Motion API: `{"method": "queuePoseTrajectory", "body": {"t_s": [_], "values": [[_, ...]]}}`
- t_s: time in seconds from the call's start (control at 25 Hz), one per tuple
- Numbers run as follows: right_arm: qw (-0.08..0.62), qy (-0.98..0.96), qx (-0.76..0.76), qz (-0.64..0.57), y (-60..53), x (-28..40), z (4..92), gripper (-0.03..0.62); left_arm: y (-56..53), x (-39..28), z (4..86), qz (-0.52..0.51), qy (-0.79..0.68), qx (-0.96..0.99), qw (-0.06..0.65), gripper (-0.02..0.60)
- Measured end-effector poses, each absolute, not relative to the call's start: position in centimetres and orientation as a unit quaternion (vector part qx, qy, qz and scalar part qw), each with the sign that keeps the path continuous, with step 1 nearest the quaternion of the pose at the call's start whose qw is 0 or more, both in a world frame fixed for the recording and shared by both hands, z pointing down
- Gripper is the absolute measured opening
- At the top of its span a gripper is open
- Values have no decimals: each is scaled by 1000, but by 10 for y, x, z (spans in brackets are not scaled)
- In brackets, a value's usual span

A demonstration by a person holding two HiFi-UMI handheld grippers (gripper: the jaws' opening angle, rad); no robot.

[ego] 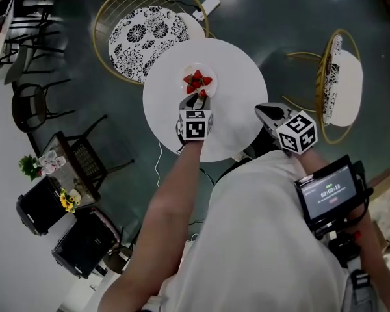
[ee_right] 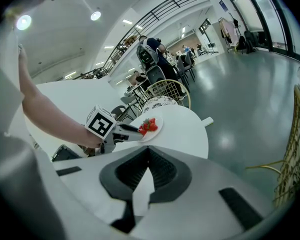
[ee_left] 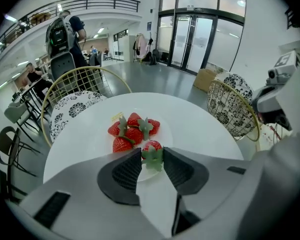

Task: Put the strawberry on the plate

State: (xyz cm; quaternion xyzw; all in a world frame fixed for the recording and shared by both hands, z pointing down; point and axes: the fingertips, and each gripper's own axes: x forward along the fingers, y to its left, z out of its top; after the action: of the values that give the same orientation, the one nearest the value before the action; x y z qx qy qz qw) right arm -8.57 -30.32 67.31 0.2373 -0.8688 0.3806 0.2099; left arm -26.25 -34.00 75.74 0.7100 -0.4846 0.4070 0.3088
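1. The left gripper (ee_left: 152,158) is clamping a strawberry (ee_left: 152,147). In the left gripper view both dark pads are pressing on the fruit at the jaw tips, and its green leaves are facing the camera.
2. The strawberry is hanging at the near edge of the plate (ee_left: 166,130), at the centre of the left gripper view. Whether the fruit is touching the plate cannot be told.
3. A pile of other strawberries (ee_left: 132,130) is lying on the plate, just beyond the gripped one and to its upper left.
4. The plate is sitting on a round white table (ego: 237,86) in the upper centre of the head view, toward the table's upper edge.
5. The right gripper (ee_right: 149,153) is showing its jaws together, tips meeting, with nothing between them. In the head view it is sitting at the table's lower right edge, well apart from the plate.
6. A wire chair (ego: 143,31) with a patterned cushion is standing at the upper left of the table. A second wire chair (ego: 338,83) is standing at the right of the frame.
7. A bare forearm (ego: 175,194) is running from the lower frame up to the left gripper.
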Motion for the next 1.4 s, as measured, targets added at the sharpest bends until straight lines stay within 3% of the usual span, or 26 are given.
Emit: {"method": "queuePoseTrajectory", "body": {"t_s": [0.8,0.96,1.4], "values": [[216,-867,235,383,-305,-83,675,5,-341,-267,769,414,-497,704,293,146],[219,-868,230,382,-303,-84,676,5,-338,-265,765,405,-497,710,290,195],[219,-888,204,350,-305,-97,668,5,-325,-276,736,382,-523,710,275,198]]}}
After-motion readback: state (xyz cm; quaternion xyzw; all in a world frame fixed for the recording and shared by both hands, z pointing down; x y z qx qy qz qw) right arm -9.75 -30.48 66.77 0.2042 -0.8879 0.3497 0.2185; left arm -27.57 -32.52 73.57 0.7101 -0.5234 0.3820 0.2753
